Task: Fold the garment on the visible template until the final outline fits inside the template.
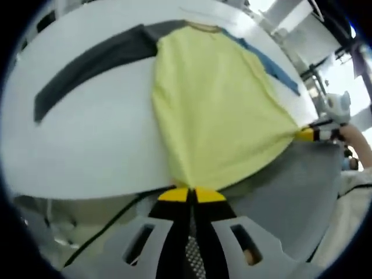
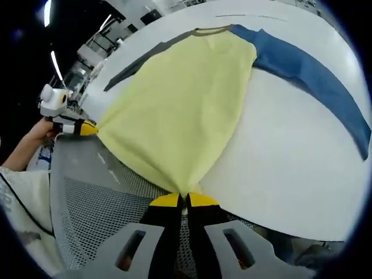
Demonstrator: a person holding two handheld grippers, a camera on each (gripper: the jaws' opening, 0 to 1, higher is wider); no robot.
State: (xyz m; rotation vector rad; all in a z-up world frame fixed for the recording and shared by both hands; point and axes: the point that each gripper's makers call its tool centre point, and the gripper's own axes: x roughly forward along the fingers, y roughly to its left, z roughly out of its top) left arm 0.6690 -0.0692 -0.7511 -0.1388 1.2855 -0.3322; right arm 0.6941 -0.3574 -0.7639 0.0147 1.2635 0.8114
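Yellow-bodied raglan shirt (image 1: 218,104) with one grey long sleeve (image 1: 96,61) and one blue long sleeve (image 2: 308,72) lies flat on white round table (image 1: 87,145), hem toward the person. Left gripper (image 1: 189,195) is clenched on one hem corner at 6 o'clock in the left gripper view; right gripper (image 2: 186,199) is clenched on the other corner at 6 o'clock in the right gripper view. Likely step: carry hem toward collar. Do it well: lift both corners evenly, keep hem taut, avoid dragging sleeves. No containers seen; template outline not discernible.

White table (image 2: 279,174); garment (image 2: 180,110) atop
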